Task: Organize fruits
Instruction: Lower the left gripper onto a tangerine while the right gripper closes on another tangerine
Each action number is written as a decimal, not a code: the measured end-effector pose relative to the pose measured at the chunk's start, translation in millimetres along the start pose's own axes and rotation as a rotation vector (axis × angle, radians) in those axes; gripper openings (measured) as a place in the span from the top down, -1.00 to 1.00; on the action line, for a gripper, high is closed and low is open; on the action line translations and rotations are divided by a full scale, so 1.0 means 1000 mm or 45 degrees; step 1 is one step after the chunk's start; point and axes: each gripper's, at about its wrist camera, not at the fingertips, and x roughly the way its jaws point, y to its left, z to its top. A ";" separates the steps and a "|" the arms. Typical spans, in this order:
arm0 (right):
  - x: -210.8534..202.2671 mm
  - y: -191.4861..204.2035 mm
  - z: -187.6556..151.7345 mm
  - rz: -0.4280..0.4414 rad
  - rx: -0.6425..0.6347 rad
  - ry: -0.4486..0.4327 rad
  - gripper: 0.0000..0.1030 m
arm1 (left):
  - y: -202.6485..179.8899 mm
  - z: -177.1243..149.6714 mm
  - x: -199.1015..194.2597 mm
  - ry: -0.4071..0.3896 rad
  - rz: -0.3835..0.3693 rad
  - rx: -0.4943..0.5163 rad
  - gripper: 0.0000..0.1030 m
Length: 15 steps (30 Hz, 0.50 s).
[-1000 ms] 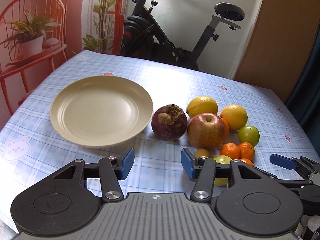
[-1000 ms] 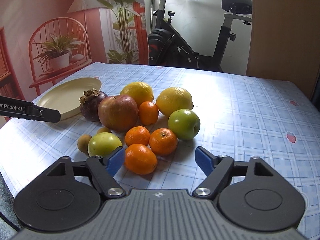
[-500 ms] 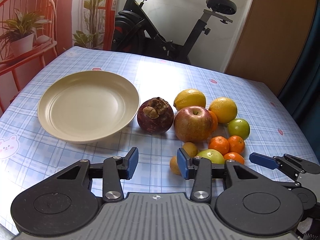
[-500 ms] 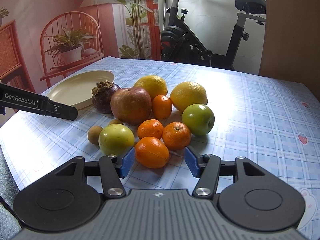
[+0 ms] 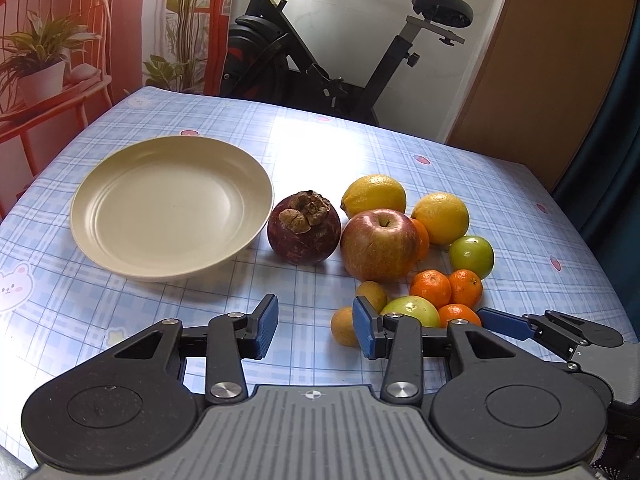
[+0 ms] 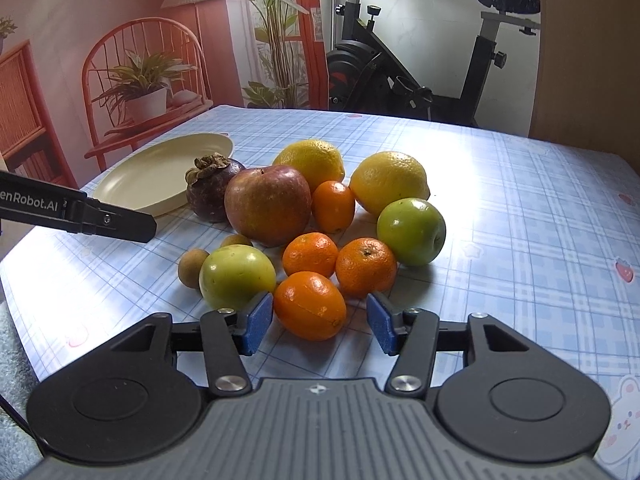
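Right gripper (image 6: 320, 322) open, straddling the nearest orange (image 6: 310, 305), not clamped yet. Left gripper (image 5: 316, 326) open, empty, over bare tablecloth (image 5: 304, 300). Risk: left pad (image 6: 256, 320) sits near the green apple (image 6: 237, 276), so closing may nudge it and roll the pile; plate (image 5: 120, 248) is empty.

Only readable text: "enRobot.AI" in white on the black arm of the left claw (image 6: 80, 212), right wrist view, its first letter cut off by the frame edge. Posters on the far wall by the exercise bike (image 6: 400, 68) are too blurred to read. Nothing legible in the left wrist view.
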 end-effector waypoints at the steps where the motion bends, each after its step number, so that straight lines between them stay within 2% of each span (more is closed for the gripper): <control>1: 0.000 0.000 -0.001 0.005 0.003 0.006 -0.03 | -0.001 0.001 0.000 0.002 -0.003 0.001 0.16; 2: 0.000 0.001 -0.001 0.007 0.004 0.011 -0.02 | -0.002 0.002 0.001 0.001 -0.008 -0.001 0.16; 5: 0.001 0.001 -0.002 0.039 0.012 0.018 0.17 | -0.004 0.007 0.002 0.002 -0.033 -0.009 0.19; 7: 0.001 0.001 -0.003 0.038 0.008 0.016 0.17 | -0.006 0.013 0.004 0.012 -0.050 -0.024 0.26; 8: 0.000 0.001 -0.003 0.042 0.007 0.016 0.18 | -0.007 0.016 0.005 0.016 -0.061 -0.027 0.37; 15: -0.013 -0.011 -0.004 0.056 0.036 -0.001 0.18 | -0.032 0.043 0.016 0.009 -0.087 0.054 0.38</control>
